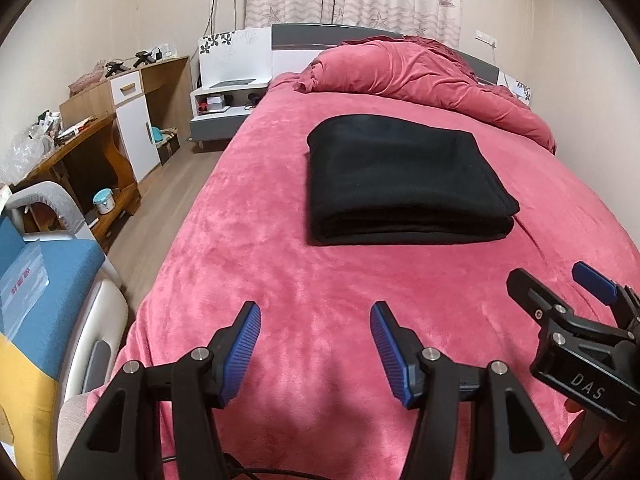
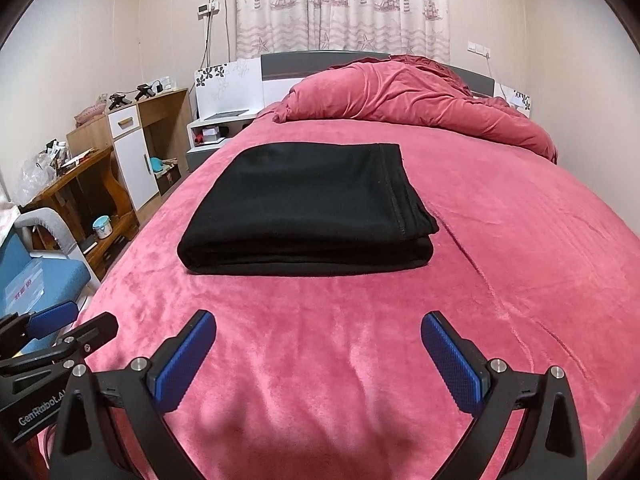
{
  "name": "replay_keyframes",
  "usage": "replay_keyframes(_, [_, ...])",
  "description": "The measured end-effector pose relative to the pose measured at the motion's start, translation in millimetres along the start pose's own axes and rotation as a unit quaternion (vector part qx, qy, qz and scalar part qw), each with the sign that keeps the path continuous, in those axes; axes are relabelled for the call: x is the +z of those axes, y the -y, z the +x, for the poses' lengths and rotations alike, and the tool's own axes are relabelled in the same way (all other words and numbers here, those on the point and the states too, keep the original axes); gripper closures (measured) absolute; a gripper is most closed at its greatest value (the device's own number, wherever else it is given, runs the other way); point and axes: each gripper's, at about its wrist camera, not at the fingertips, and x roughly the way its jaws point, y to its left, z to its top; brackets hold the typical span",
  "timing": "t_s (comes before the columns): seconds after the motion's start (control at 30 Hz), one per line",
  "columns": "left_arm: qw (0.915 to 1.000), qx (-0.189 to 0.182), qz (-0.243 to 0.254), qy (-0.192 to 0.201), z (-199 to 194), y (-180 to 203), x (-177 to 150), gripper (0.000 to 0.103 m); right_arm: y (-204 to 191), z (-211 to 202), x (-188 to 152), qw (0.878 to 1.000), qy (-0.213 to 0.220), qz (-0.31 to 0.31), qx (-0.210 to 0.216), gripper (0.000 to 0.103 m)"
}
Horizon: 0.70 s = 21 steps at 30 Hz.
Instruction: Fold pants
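Note:
The black pants (image 1: pixel 404 180) lie folded in a neat rectangle on the pink bed cover (image 1: pixel 280 280), also in the right wrist view (image 2: pixel 308 208). My left gripper (image 1: pixel 316 320) is open and empty, held above the cover well short of the pants. My right gripper (image 2: pixel 319 328) is open and empty, also short of the pants. The right gripper shows at the right edge of the left wrist view (image 1: pixel 560 288). The left gripper shows at the left edge of the right wrist view (image 2: pixel 72 324).
A crumpled pink duvet (image 1: pixel 432 76) lies at the head of the bed. A wooden desk and cabinet (image 1: pixel 120 128) stand along the left wall, with a bedside table (image 1: pixel 224 108). A blue chair (image 1: pixel 48 280) is at the left.

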Motion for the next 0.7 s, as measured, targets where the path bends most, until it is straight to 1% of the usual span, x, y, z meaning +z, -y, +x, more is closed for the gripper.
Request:
replay_keyframes(0.1, [1.0, 0.003, 0.0, 0.002, -0.3, -0.1, 0.5, 0.045, 2.6, -1.2, -0.1, 1.0, 0.003, 0.0, -0.006, 0.0])
replay_keyframes(0.17, [0.9998, 0.019, 0.003, 0.003, -1.0, 0.6, 0.7, 0.045, 5.1, -1.9, 0.1, 1.0, 0.004, 0.003, -0.008, 0.0])
replay_keyframes(0.23, [0.9992, 0.037, 0.015, 0.01, -2.8, 3.3, 0.8, 0.045, 8.0, -1.5, -0.1, 1.0, 0.003, 0.007, -0.008, 0.0])
replay_keyframes(0.27, [0.999, 0.038, 0.02, 0.014, -3.8, 4.6, 0.9, 0.045, 8.6, -1.1, -0.3, 1.0, 0.001, 0.009, -0.008, 0.0])
replay_keyframes(0.47, [0.9995, 0.025, 0.015, 0.011, -3.7, 5.1, 2.9, 0.045, 9.0, -1.8, -1.2, 1.0, 0.003, 0.009, -0.007, 0.0])
replay_keyframes(0.7, [0.9994, 0.026, 0.016, 0.014, -4.7, 5.3, 3.1, 0.045, 8.9, -2.7, -1.6, 1.0, 0.004, 0.01, -0.006, 0.0])
